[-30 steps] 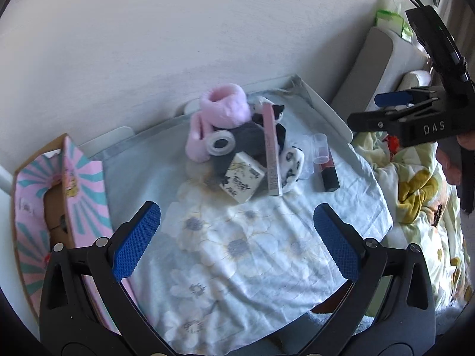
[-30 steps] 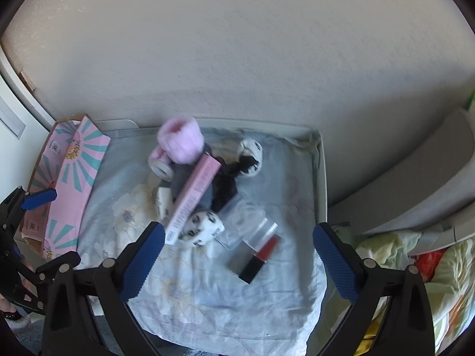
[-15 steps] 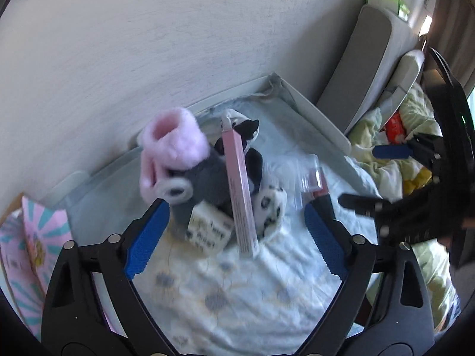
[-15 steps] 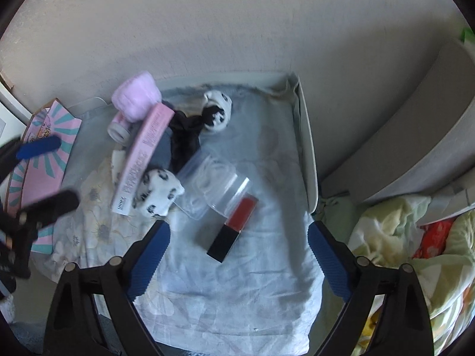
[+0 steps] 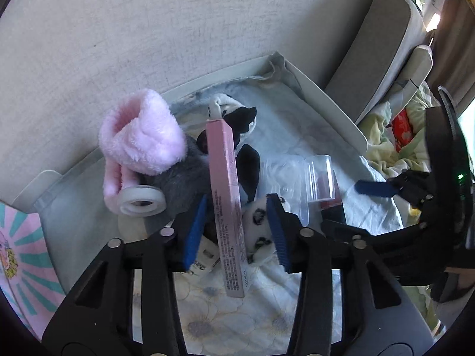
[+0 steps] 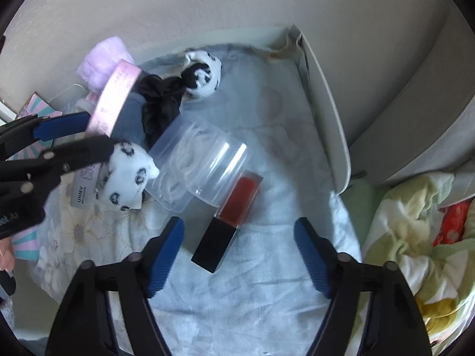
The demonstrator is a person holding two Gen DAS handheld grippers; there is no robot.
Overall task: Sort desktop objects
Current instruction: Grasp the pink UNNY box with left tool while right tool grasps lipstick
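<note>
Pink carton [image 5: 226, 204], long and slim, lying across a heap of soft things at mid-tray, its near end pointing to 6 o'clock in the left wrist view. Straddled by the left gripper [image 5: 236, 231]: jaws just closing, blue pads on either side of the carton and a spotted white plush [image 5: 261, 222], no firm pinch visible yet. At 10 o'clock from the carton, a fluffy pink band [image 5: 142, 136] with a roll of clear tape [image 5: 142, 204] just below it. At 3 o'clock, a clear plastic tub [image 6: 193, 160] touching a red lipstick [image 6: 228, 219] with black cap. Right gripper [image 6: 237, 249] poised over that lipstick, jaws narrowing but apart, cap end between the pads, untouched. Underneath, a floral cloth [image 6: 267, 296] lining a white tray [image 6: 332, 136].
</note>
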